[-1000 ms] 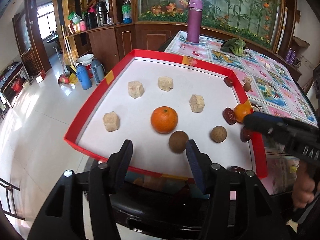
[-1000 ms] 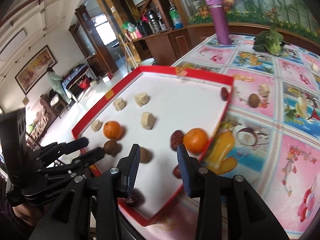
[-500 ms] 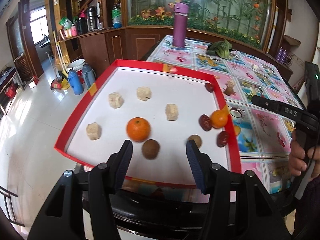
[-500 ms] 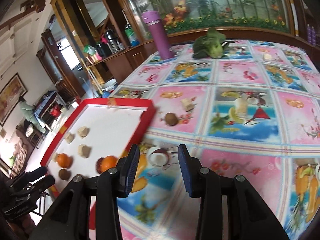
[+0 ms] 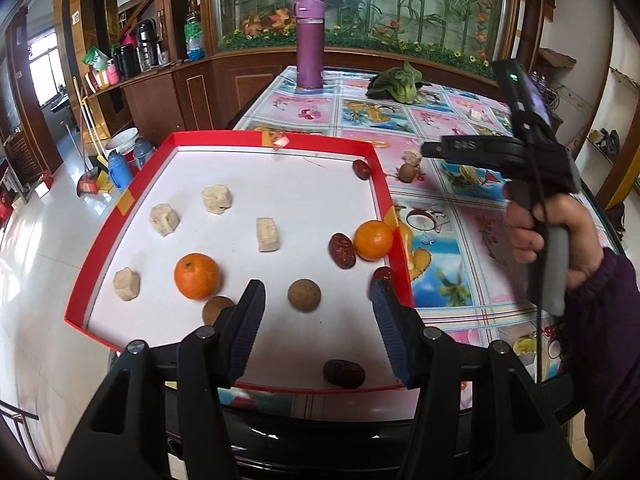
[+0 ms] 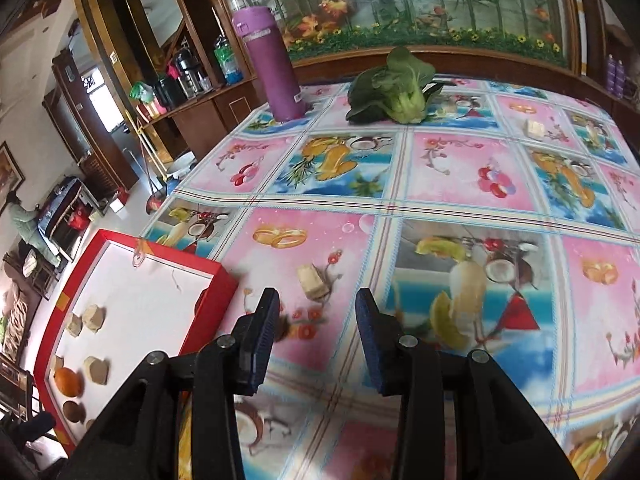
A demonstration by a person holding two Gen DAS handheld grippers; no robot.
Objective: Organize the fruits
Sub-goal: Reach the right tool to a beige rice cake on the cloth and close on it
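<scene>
Red-rimmed tray with a white floor, set at the near corner of a table under a glossy fruit-print tablecloth.

In the tray: two oranges, one toward the near left, glossy with a dimpled stem end, and a second orange touching the right rim. A dark red, wrinkled date lies just beside the second orange. Another date sits by the near rim, one more in the far right corner. A brown, matte round fruit lies between the left gripper's fingers in that view; a similar one is partly hidden behind the left finger. Four pale, rough-cut cubes are scattered on the left half, e.g..

Outside the tray, on the cloth: a small brown round fruit and a pale cube near the far right corner.

Left gripper: jaws spread wide, empty, above the tray's near edge.
Right gripper: jaws apart, empty, above the cloth right of the tray; held by a hand in a dark purple sleeve.

Far end of the table: purple flask upright, a leafy green vegetable lying beside it.
</scene>
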